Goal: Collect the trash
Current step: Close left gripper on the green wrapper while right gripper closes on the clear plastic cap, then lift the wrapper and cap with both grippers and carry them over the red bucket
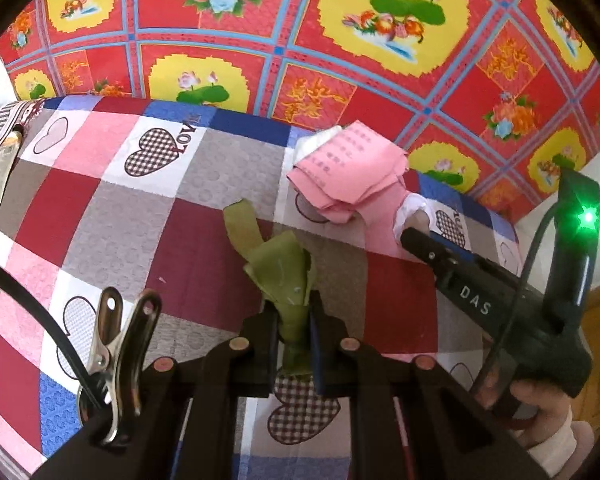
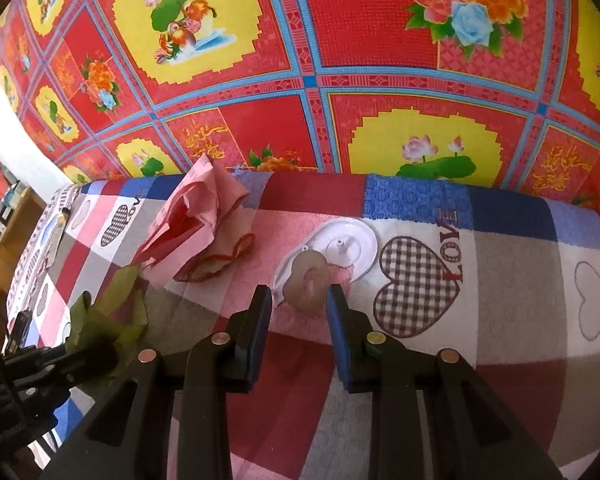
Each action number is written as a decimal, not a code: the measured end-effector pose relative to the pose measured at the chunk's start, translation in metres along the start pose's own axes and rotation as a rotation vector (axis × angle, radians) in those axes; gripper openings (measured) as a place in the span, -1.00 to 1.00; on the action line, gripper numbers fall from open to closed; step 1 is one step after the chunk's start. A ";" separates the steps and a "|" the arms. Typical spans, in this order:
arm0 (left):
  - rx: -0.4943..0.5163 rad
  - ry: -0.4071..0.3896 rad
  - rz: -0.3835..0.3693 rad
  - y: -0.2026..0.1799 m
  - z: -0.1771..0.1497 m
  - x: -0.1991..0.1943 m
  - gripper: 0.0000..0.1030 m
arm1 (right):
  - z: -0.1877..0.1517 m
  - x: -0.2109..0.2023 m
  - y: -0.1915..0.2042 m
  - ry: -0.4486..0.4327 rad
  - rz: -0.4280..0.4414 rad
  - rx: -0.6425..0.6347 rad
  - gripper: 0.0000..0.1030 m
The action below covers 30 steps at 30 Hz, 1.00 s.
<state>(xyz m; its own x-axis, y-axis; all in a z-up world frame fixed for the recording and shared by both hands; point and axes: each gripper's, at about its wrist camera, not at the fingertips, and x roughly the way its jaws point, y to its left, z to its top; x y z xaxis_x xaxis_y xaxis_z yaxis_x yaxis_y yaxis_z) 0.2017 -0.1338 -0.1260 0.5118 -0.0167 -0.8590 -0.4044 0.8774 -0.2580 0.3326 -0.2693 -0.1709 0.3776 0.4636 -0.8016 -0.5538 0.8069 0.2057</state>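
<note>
- Green paper scrap (image 1: 290,276) is pinched in my left gripper (image 1: 293,344), jaws pressed on its twisted stem, lifted off the checked bedsheet (image 1: 100,208).
- My right gripper (image 2: 299,300) has its jaws spread either side of the clear plastic piece (image 2: 332,252), not yet gripped.
- Farther back, pink paper wad (image 2: 196,224) lies untouched.
- By my estimate: one item in hand, two left, no bin visible.

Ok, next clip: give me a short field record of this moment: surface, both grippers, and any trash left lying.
surface: checked heart-print cloth
left gripper: shut on crumpled green paper scrap
right gripper: open, fingers either side of the clear plastic tape-dispenser shell, not gripping
lying loose: crumpled pink paper sheets, behind the green scrap
backdrop: red and yellow floral sheet
</note>
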 end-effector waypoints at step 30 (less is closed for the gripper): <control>0.092 0.004 -0.052 -0.006 0.003 -0.033 -0.75 | -0.048 -0.058 0.024 -0.045 0.029 0.069 -0.84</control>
<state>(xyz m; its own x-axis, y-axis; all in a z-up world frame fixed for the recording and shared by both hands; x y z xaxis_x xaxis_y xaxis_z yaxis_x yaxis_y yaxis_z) 0.1896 -0.1372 -0.0944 0.5268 -0.0648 -0.8475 -0.3064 0.9156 -0.2605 0.2619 -0.2945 -0.1469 0.3959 0.5018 -0.7691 -0.5133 0.8154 0.2678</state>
